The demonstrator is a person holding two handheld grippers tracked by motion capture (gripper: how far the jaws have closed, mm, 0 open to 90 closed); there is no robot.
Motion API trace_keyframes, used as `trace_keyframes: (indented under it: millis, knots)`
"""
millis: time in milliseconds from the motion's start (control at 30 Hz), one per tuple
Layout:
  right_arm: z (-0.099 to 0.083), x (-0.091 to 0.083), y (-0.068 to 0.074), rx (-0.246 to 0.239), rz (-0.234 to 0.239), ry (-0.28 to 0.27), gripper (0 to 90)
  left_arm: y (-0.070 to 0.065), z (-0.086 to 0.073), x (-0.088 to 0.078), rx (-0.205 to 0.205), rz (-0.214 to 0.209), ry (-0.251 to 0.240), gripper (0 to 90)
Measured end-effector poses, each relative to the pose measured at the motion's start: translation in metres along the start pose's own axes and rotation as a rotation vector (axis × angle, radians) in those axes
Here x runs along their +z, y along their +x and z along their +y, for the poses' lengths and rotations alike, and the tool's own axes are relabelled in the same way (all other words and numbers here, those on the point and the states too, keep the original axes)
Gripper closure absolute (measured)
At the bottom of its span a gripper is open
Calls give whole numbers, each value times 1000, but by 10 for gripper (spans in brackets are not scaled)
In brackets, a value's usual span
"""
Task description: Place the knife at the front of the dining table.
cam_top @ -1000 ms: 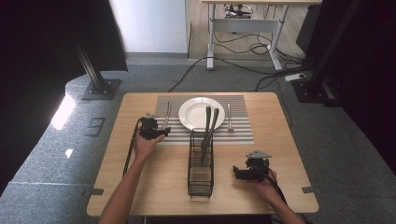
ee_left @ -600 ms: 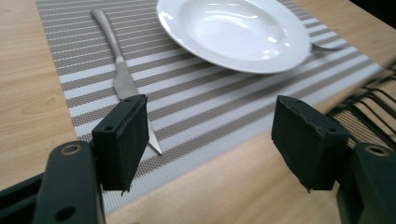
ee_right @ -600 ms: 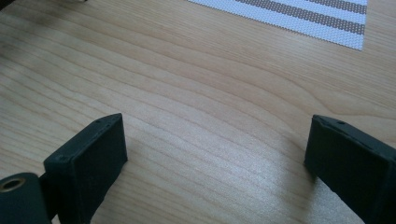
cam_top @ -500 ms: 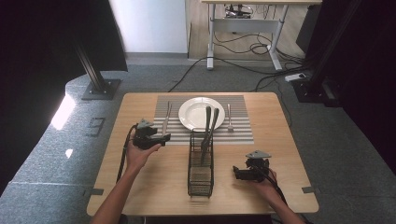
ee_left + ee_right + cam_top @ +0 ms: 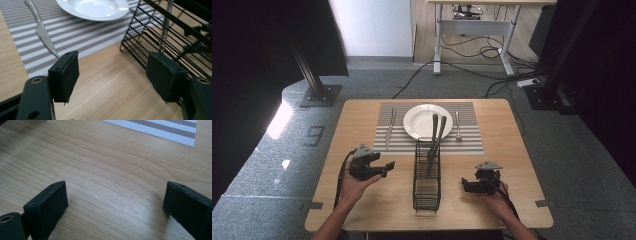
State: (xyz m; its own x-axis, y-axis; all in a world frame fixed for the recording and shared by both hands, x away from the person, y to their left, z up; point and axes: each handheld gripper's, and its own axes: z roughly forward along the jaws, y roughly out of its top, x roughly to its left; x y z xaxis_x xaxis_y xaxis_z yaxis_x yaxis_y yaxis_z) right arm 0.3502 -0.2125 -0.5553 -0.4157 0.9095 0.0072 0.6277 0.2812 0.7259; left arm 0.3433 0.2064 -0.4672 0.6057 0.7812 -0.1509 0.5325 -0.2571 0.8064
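Your left tool (image 5: 388, 166) has nothing between its jaws; they have just been spreading and now stand wide, aimed at the black wire caddy (image 5: 427, 175) mid-desk, likely to reach the two utensils (image 5: 436, 131) standing upright at the caddy's far end. The knife (image 5: 389, 129) lies flat on the striped placemat (image 5: 472, 140) beyond the caddy, left of the white plate (image 5: 412, 122), as a place setting wants. Your right tool (image 5: 466, 186), also spread and holding nothing, rests low to the caddy's right, out of the way.
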Motion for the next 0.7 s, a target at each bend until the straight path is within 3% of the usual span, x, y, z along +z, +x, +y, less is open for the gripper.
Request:
trace_keyframes:
  millis: [267,333,700]
  knots:
    - [0,0,0,0,1,0,55,-13,-27,-15,10,-34,10,266]
    - [0,0,0,1,1,1,55,-16,-31,-15,29,-32,25,265]
    - [0,0,0,0,4,1,54,-20,-34,-12,61,-26,34,264]
